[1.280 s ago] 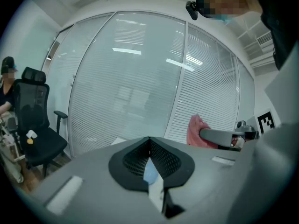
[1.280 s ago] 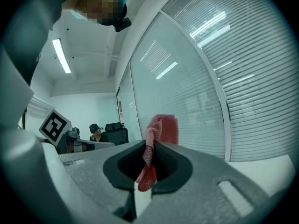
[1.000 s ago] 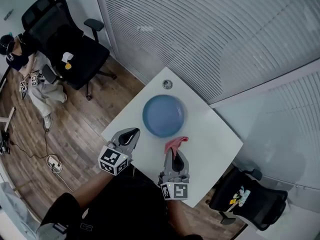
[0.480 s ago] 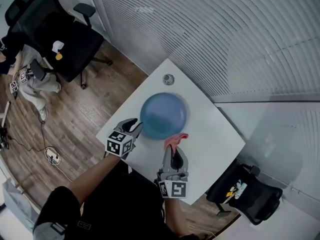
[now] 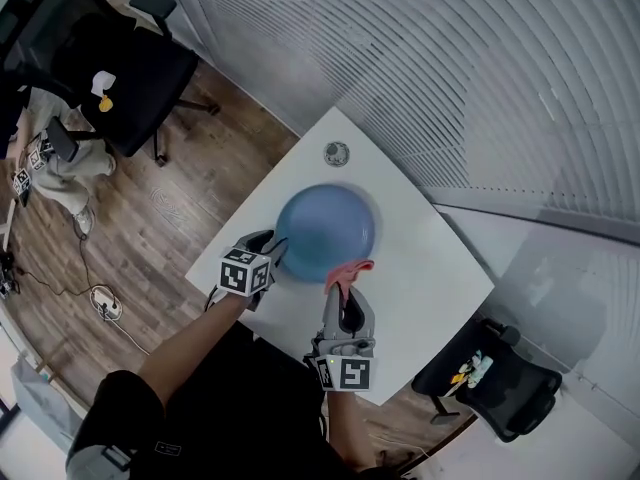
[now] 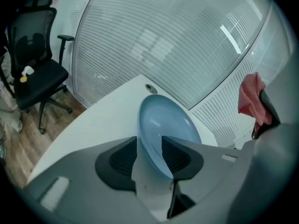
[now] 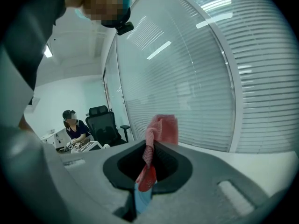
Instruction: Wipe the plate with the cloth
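A blue plate lies in the middle of a small white table. My left gripper is at the plate's near left edge. In the left gripper view its jaws are opening, with the plate rim between them; the left gripper pads do not visibly press on it. My right gripper is shut on a pink cloth, whose tip hangs over the plate's near rim. In the right gripper view the cloth sticks up out of the shut right gripper.
A small round metal fitting sits near the table's far corner. Window blinds run behind the table. A black office chair stands at the far left, another chair at the near right. A person sits at the left over the wooden floor.
The left gripper came down and forward to the plate's near left rim, and its jaws opened. The right gripper carried the cloth forward to the plate's near edge.
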Demonstrator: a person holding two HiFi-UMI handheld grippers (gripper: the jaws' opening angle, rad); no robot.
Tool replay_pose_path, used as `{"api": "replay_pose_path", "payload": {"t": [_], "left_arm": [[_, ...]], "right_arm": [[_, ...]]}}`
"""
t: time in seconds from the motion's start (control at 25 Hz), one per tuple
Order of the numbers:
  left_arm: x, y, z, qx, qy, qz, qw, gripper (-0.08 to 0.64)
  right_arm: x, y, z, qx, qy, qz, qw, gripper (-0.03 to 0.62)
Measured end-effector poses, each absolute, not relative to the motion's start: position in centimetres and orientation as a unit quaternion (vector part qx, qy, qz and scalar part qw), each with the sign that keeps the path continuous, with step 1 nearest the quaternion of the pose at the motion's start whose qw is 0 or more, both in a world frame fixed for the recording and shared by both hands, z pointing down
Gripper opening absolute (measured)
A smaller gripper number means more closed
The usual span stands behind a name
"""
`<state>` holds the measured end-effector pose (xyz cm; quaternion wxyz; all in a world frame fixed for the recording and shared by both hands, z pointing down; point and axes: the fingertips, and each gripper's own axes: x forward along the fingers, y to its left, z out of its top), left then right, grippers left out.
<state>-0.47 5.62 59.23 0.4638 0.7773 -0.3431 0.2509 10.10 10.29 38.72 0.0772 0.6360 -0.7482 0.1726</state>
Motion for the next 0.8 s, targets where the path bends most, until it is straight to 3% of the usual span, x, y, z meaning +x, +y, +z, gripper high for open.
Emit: {"api": "replay_pose_path", "payload": {"t": [0.48, 0.6, 0.8], "left_arm": [[-0.1, 5.0, 61.5, 0.768, -0.322, 0.29, 0.47, 0.141], [0.2, 5.1, 61.5, 0.774, -0.311, 0.297, 0.464, 0.093], [-0.3, 5.0, 61.7, 0.772, -0.307, 0.306, 0.465, 0.081]], "right_arm": [[9.5, 7.4, 43.0, 0.601, -0.767, 0.174, 0.144, 0.025], [9.2, 7.0, 43.9, 0.595, -0.769, 0.177, 0.153, 0.025], [8.8, 6.6, 45.7, 0.586, -0.769, 0.179, 0.181, 0.025]]}}
